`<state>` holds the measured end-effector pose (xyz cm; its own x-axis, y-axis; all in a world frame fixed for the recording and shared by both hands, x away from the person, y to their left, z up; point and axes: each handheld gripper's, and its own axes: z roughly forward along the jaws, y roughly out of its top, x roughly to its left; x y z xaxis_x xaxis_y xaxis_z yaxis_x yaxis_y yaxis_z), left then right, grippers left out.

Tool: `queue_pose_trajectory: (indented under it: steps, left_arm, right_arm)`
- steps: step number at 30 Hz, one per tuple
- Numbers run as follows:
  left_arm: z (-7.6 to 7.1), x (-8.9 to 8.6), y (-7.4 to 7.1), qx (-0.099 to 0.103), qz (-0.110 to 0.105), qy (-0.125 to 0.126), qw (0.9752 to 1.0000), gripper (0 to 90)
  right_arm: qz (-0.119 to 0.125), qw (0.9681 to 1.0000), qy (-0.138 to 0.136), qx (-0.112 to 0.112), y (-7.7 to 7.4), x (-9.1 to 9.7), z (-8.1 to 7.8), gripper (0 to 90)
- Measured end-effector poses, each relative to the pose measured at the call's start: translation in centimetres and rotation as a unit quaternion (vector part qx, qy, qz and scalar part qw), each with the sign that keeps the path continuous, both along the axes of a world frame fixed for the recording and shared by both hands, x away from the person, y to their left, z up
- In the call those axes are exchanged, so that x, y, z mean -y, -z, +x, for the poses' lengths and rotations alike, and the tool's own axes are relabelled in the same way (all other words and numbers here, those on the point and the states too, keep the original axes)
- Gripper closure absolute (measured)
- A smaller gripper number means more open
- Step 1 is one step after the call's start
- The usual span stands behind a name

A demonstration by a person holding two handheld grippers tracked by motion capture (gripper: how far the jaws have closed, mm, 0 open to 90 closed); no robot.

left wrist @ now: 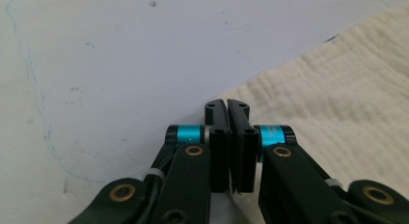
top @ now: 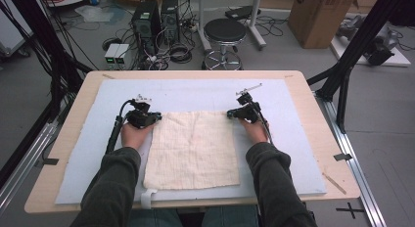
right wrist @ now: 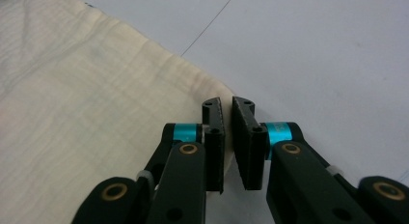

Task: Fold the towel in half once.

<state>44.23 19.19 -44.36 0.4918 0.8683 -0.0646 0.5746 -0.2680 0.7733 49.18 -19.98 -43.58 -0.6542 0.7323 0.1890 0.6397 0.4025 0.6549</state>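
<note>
Nearest the person, two dark sleeves (top: pixel 115 185) come in over the table's front edge, and between them a cream cloth (top: pixel 193 151) lies spread flat on the pale blue mat (top: pixel 293 139) that covers the wooden table (top: pixel 318 139). At the cloth's far left corner the left gripper (left wrist: pixel 226 104) has its jaws pressed together on the cloth's edge. At the far right corner the right gripper (right wrist: pixel 226 102) has its jaws nearly together, with the cloth's corner pinched between them. Both hands rest on the mat just outside the cloth. Beyond the table stand a round black stool (top: pixel 224 31) and a cardboard box (top: pixel 318 16).
</note>
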Motion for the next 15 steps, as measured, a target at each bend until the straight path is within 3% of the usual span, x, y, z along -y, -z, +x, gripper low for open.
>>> queue_pose_trajectory:
  steps: [6, 11, 15]
  left_arm:
    - [-0.3, -0.6, -1.0, 0.021, -0.022, -0.002, 0.9995, 87.7]
    - [-0.7, -1.2, -2.0, 0.035, -0.037, -0.001, 0.9987, 87.7]
    - [-1.2, -1.5, -2.9, 0.05, -0.052, 0.004, 0.9974, 87.7]
  right_arm:
    - [0.012, 0.9999, -0.009, 0.006, -0.6, 0.1, -0.2, 85.4]
    - [0.021, 0.999, -0.021, 0.034, -1.7, 0.2, -0.5, 85.9]
    - [0.043, 0.9976, -0.02, 0.05, -2.8, 0.8, -1.0, 86.0]
